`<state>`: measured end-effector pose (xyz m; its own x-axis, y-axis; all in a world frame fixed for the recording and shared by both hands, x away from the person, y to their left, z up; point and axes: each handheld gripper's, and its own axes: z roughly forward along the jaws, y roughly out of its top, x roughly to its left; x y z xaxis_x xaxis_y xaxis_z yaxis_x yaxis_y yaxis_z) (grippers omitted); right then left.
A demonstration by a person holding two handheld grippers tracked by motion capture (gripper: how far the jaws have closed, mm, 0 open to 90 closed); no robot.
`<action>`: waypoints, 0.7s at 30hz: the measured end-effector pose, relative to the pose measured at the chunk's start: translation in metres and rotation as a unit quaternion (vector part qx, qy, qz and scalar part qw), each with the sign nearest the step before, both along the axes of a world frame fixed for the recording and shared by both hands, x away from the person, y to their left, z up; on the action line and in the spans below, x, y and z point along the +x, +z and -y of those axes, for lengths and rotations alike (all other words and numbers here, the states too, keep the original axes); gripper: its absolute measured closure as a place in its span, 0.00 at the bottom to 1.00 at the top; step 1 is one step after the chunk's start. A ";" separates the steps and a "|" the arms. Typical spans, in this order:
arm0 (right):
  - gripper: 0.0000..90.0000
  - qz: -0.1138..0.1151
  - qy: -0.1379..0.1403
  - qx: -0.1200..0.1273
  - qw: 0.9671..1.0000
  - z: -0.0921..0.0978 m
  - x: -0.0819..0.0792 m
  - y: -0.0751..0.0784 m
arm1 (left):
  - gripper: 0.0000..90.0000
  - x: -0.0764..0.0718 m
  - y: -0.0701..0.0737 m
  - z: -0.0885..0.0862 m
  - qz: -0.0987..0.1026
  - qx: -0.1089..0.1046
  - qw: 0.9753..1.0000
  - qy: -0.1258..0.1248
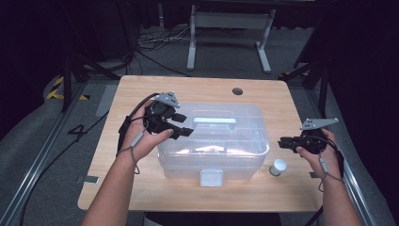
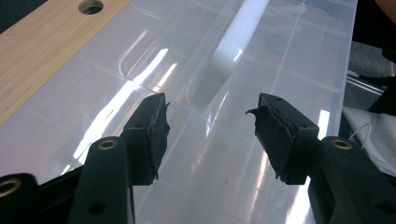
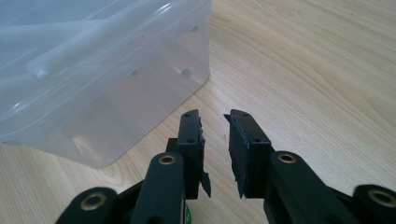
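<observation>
Two grippers (image 1: 184, 132) (image 1: 282, 142) flank one clear box (image 1: 235, 150), one bottle (image 1: 278, 167).

Bare forearms, no sleeves; each hand carries a black gripper (image 1: 184, 131) with brass-ringed screw holes, a grey three-cornered top plate (image 1: 168, 98) and a trailing cable (image 1: 134, 113).

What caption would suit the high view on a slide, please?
Left gripper open over a clear lidded box; right gripper beside it, above a small white-capped jar.
</observation>
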<state>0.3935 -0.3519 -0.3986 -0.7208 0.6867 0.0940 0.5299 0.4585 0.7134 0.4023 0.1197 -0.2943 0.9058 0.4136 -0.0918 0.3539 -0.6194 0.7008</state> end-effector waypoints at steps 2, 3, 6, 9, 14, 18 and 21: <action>0.83 0.000 0.002 -0.001 1.000 -0.001 0.000 0.000 | 0.51 0.001 0.000 0.002 0.000 0.000 1.000 -0.001; 0.83 0.000 0.002 -0.001 1.000 -0.001 0.000 0.000 | 0.51 0.002 -0.001 0.005 0.000 0.000 1.000 -0.001; 0.83 0.000 0.004 0.000 1.000 -0.003 0.000 0.000 | 0.52 0.005 -0.004 0.011 -0.002 0.001 1.000 -0.005; 0.83 0.000 0.005 -0.002 1.000 -0.004 0.001 0.000 | 0.52 0.008 -0.006 0.017 -0.003 0.002 1.000 -0.008; 0.82 -0.001 0.008 -0.003 1.000 -0.004 0.001 -0.001 | 0.53 0.010 -0.008 0.024 -0.001 0.004 1.000 -0.010; 0.82 -0.001 0.009 -0.001 1.000 -0.004 0.001 0.000 | 0.55 0.011 -0.008 0.027 0.004 0.004 1.000 -0.011; 0.82 -0.001 0.009 -0.001 1.000 -0.004 0.001 0.000 | 0.58 0.010 -0.009 0.028 0.012 0.000 1.000 -0.011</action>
